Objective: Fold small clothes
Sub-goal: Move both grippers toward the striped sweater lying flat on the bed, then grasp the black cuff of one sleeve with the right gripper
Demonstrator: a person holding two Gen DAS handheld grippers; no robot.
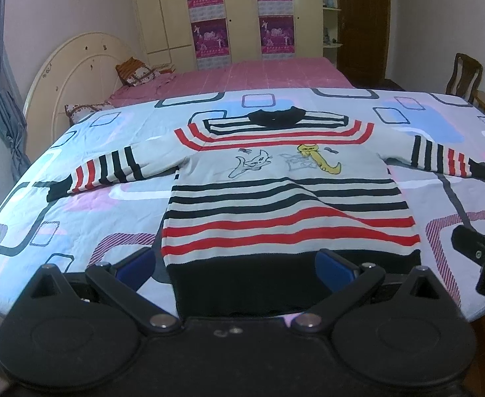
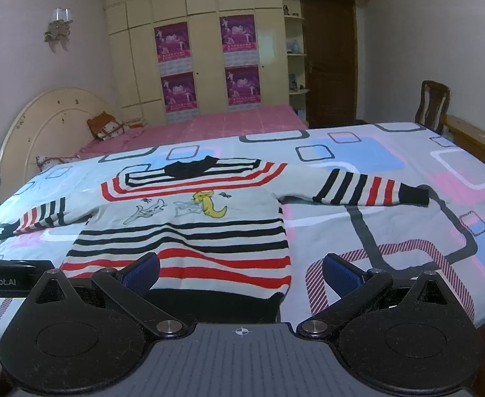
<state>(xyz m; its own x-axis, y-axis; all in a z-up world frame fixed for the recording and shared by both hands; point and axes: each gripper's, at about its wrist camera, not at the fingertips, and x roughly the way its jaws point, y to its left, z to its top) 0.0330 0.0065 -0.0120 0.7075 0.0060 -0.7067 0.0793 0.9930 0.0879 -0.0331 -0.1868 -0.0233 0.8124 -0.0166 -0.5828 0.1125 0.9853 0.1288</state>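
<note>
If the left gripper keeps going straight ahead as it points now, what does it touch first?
Most likely the sweater's black hem, which lies between the open fingers of the left gripper. Depth is unclear.

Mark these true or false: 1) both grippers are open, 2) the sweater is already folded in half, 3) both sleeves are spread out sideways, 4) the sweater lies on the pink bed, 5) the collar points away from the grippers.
1) True: the left gripper and right gripper both stand open, holding nothing.
2) False: the sweater lies flat, unfolded.
3) True: the left sleeve and right sleeve stretch out sideways.
4) False: it lies on the patterned sheet; the pink bed is behind.
5) True: the collar is at the far end.
</note>
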